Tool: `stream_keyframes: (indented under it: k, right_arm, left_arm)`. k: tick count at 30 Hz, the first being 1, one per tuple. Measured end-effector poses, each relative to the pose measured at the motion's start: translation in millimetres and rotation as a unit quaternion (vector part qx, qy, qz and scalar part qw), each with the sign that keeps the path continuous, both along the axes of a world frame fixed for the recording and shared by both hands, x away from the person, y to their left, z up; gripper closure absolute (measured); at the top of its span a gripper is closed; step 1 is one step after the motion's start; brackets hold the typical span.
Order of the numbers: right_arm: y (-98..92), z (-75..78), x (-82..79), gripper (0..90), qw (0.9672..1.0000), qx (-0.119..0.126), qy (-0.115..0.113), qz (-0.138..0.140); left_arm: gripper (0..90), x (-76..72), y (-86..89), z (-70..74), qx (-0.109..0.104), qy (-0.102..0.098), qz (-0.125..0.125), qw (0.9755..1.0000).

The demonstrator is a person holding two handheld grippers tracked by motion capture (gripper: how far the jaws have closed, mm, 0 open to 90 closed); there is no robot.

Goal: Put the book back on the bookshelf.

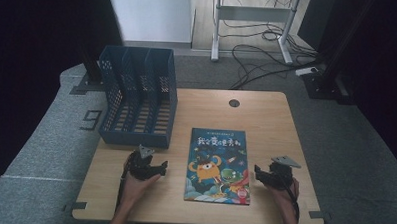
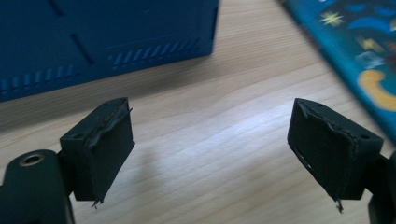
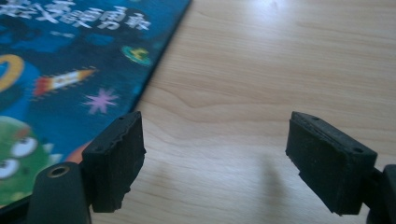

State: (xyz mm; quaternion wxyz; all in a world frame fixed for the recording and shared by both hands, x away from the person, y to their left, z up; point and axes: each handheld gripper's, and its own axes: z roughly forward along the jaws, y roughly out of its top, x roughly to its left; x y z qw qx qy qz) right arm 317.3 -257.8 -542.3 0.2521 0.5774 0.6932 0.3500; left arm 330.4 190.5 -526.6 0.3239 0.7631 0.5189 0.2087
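1. Your left gripper (image 2: pixel 210 154) and right gripper (image 3: pixel 212 158) both hold their jaws wide apart, empty.
2. The book (image 1: pixel 218 165) lies flat between them, untouched.
3. The blue rack (image 1: pixel 137 97) ahead of the left jaws looks empty; probably nothing is filed.

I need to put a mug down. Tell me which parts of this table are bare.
Bare wood: the far right stretch beyond the book, around the cable hole; also the strip between book and file rack. Crowded: the near edge, where the left gripper and right gripper flank the book.
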Motion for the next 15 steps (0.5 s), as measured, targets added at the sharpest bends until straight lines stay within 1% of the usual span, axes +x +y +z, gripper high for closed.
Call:
stream_keyframes:
  k: [3, 4, 5, 6, 7, 8, 9, 10, 11, 12, 13, 14, 15]
  right_arm:
    - [4.1, 2.3, -0.1, 18.9, 0.9999, 0.007, -0.003, 0.006]
    - [9.4, 4.2, 1.4, 18.9, 0.9998, 0.01, -0.003, 0.017]
    - [9.4, 4.2, 1.4, 18.9, 0.9998, 0.01, -0.003, 0.017]
    - [11.9, 4.6, 2.5, 18.9, 0.9997, 0.008, -0.003, 0.021]
    - [16.6, 4.8, 6.2, 19.3, 0.9995, 0.016, -0.002, 0.027]
    - [16.6, 4.8, 6.2, 19.3, 0.9995, 0.016, -0.002, 0.027]
    - [18.5, 4.1, 7.9, 19.5, 0.9994, 0.021, -0.001, 0.028]
    - [27.7, 0.3, 15.8, 19.0, 0.9987, 0.027, 0.015, 0.041]
    - [27.7, 0.3, 15.8, 19.0, 0.9987, 0.027, 0.015, 0.041]
    - [32.8, -0.4, 18.2, 19.2, 0.9987, 0.02, 0.014, 0.044]
    - [36.7, -0.4, 19.5, 19.3, 0.9986, 0.02, 0.012, 0.047]
    - [47.6, 0.6, 24.0, 19.3, 0.9979, 0.019, 0.014, 0.061]
    - [47.6, 0.6, 24.0, 19.3, 0.9979, 0.019, 0.014, 0.061]
  left_arm:
    - [14.1, -2.3, -7.1, 3.5, -0.007, -0.002, -0.009, 0.9999]
    - [14.2, -2.5, -10.6, 3.7, -0.005, -0.001, -0.014, 0.9999]
    - [14.2, -2.0, -14.3, 3.6, -0.003, 0.001, -0.018, 0.9998]
    - [14.2, -0.4, -18.5, 3.3, -0.004, 0.005, -0.021, 0.9998]
    - [14.4, 3.2, -23.5, 3.6, -0.008, 0.014, -0.024, 0.9996]
    - [14.4, 6.6, -28.2, 4.2, -0.01, 0.022, -0.025, 0.9994]
    - [14.4, 10.6, -35.0, 5.8, -0.009, 0.028, -0.031, 0.9991]
    - [14.8, 13.3, -43.8, 8.2, -0.004, 0.023, -0.037, 0.999]
    - [14.8, 14.4, -50.5, 9.3, -0.002, 0.019, -0.042, 0.9989]
    - [14.9, 15.0, -55.1, 9.2, -0.001, 0.019, -0.048, 0.9987]
    - [14.8, 15.1, -62.1, 7.6, 0.0, 0.022, -0.056, 0.9982]
    - [14.8, 14.7, -66.9, 5.9, 0.001, 0.025, -0.061, 0.9978]
    - [14.8, 14.1, -69.9, 4.5, 0.0, 0.027, -0.067, 0.9974]
